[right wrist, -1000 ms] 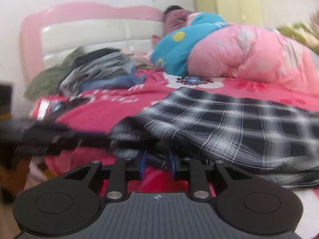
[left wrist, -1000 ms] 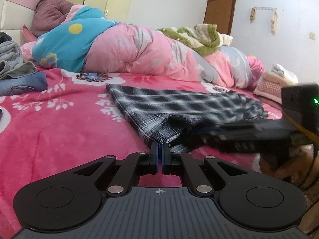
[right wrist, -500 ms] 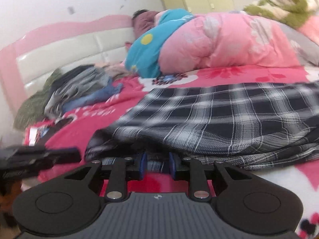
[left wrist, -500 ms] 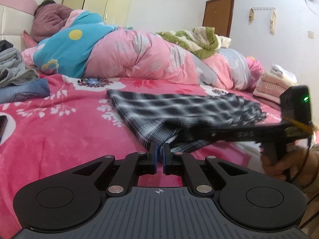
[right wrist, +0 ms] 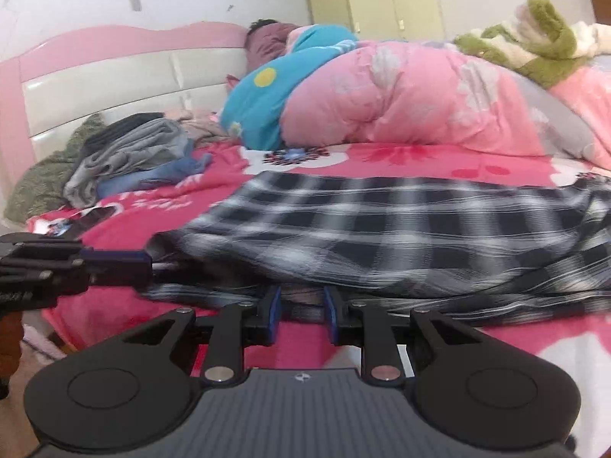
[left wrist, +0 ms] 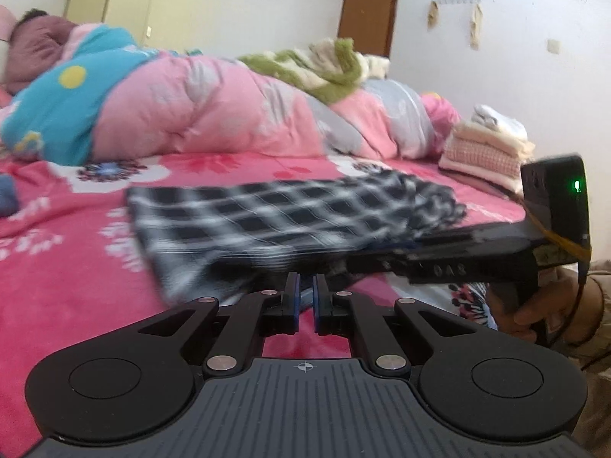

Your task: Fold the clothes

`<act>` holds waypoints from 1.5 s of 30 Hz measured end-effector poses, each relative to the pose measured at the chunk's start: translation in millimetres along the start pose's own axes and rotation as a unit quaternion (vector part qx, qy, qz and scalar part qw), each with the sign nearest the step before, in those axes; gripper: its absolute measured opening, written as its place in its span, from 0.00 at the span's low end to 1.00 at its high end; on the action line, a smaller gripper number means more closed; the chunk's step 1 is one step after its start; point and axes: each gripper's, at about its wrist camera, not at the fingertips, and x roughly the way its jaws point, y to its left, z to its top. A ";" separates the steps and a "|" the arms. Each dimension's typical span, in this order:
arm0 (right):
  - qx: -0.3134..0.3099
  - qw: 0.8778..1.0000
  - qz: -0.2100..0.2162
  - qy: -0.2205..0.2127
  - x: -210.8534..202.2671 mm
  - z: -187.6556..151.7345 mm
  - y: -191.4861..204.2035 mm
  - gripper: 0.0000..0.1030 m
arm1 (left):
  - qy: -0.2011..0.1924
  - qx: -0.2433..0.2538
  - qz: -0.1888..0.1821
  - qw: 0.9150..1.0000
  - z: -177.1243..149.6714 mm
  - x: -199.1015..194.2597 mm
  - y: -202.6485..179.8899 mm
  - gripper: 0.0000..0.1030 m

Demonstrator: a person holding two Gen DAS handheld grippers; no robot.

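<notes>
Plaid garment (left wrist: pixel 290 221) on bed (left wrist: pixel 68 267): left gripper (left wrist: pixel 305 299) slightly parted, right gripper (right wrist: pixel 301 311) wider, both empty at near hem; pinch evenly.

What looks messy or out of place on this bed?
The black-and-white plaid garment lies rumpled along its near edge, bunched rather than flat. A loose heap of grey and blue clothes sits unfolded by the pink headboard.

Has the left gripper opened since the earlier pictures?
Yes. The left gripper now shows a small gap between its pads, by the near edge of the plaid garment; earlier they were almost touching.
</notes>
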 end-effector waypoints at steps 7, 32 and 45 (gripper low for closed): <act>0.019 0.999 0.039 0.012 -2.2 4.2 -6.7 0.25 | 0.038 -0.007 0.004 0.999 -8.2 29.2 -3.8 0.05; 0.052 0.997 0.056 0.020 23.9 7.7 -11.7 0.25 | 0.027 -0.031 -0.014 0.999 -13.3 25.7 5.5 0.05; 0.076 0.997 0.016 0.004 -6.0 -1.4 -40.5 0.26 | 0.026 -0.034 -0.012 0.999 -14.3 24.8 7.2 0.05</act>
